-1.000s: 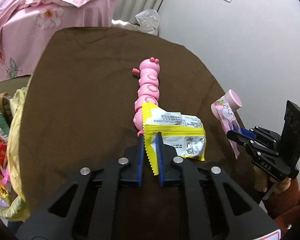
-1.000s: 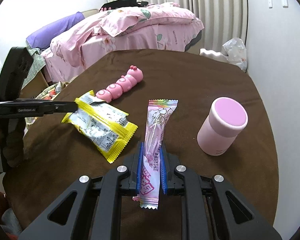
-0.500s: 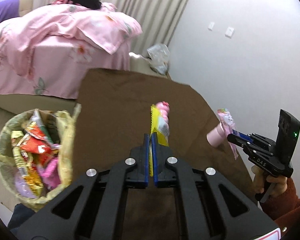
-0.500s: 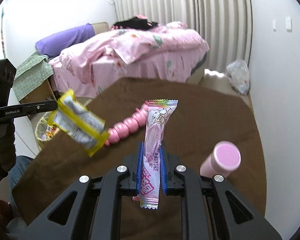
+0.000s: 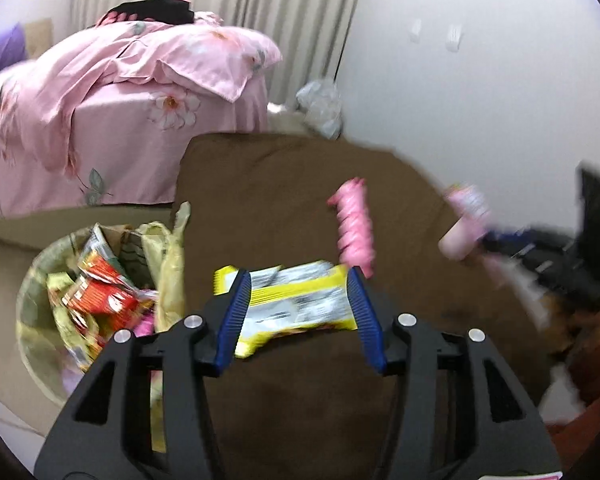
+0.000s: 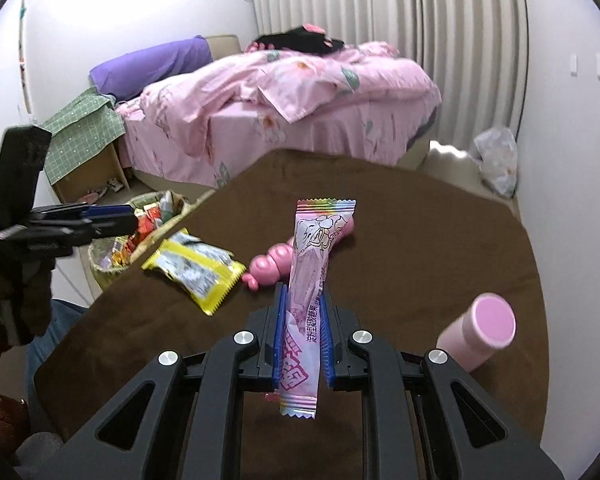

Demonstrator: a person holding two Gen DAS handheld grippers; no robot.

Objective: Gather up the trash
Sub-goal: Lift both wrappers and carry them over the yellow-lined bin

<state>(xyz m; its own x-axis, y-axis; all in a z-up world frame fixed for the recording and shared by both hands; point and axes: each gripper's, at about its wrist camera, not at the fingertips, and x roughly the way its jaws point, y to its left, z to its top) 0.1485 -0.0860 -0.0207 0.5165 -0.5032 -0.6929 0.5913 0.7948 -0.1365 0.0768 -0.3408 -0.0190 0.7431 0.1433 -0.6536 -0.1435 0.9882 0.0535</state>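
right gripper pinches the pink wrapper upright over the table. left gripper gapes wide; the yellow wrapper seems mid-air near the table edge, short of the already-full basket. both wrappers remain uncollected.

Soft, even indoor light fills both fisheye views with only faint shadows and no glare, the edges bowed and vignetted black at the corners, the left wrist view smeared by motion blur across the worktop while the right wrist view stays fairly sharp.
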